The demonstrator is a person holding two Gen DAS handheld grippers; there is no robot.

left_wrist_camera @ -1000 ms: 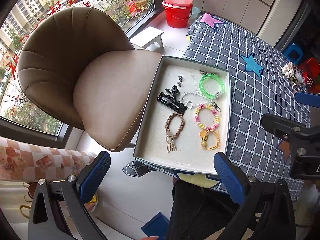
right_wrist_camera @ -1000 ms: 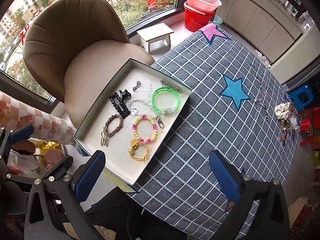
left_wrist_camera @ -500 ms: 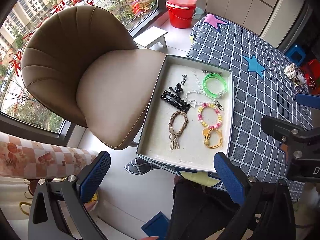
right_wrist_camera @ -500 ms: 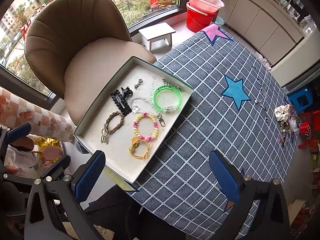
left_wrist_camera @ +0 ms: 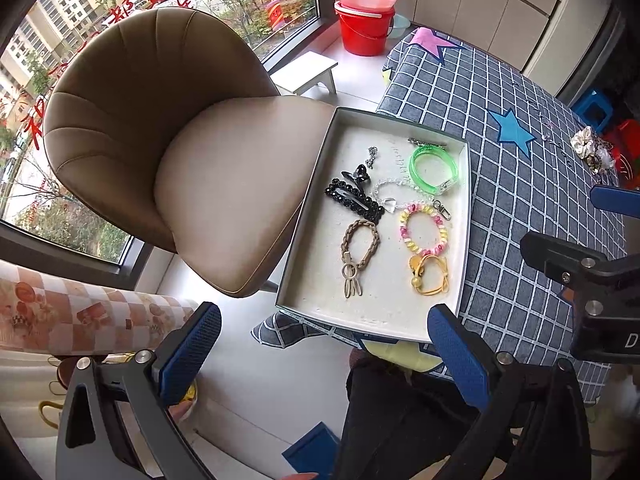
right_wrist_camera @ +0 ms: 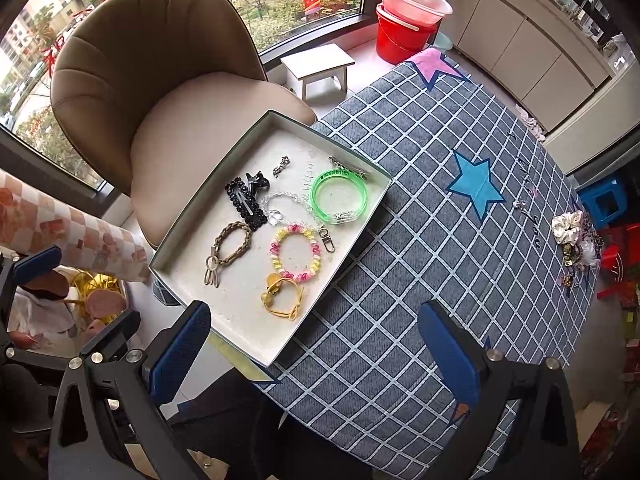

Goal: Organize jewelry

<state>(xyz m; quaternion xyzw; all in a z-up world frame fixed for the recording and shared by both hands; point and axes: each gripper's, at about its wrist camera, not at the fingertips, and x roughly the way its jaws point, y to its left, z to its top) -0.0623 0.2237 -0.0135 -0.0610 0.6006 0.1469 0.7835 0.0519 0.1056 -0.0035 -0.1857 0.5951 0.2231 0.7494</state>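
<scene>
My left gripper [left_wrist_camera: 324, 352] hangs wide open and empty near the tray's [left_wrist_camera: 316, 208] edge. The tray sits on the checked tablecloth [right_wrist_camera: 440, 240], holding the bracelets [right_wrist_camera: 296, 254]. My right gripper [right_wrist_camera: 316, 350] gapes empty too.

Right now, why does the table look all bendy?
Left wrist view: the fisheye lens curves the checked tablecloth and chair. Right wrist view: same bending, strongest at the dark rounded edges; daylight from the window keeps the tray sharp.
</scene>
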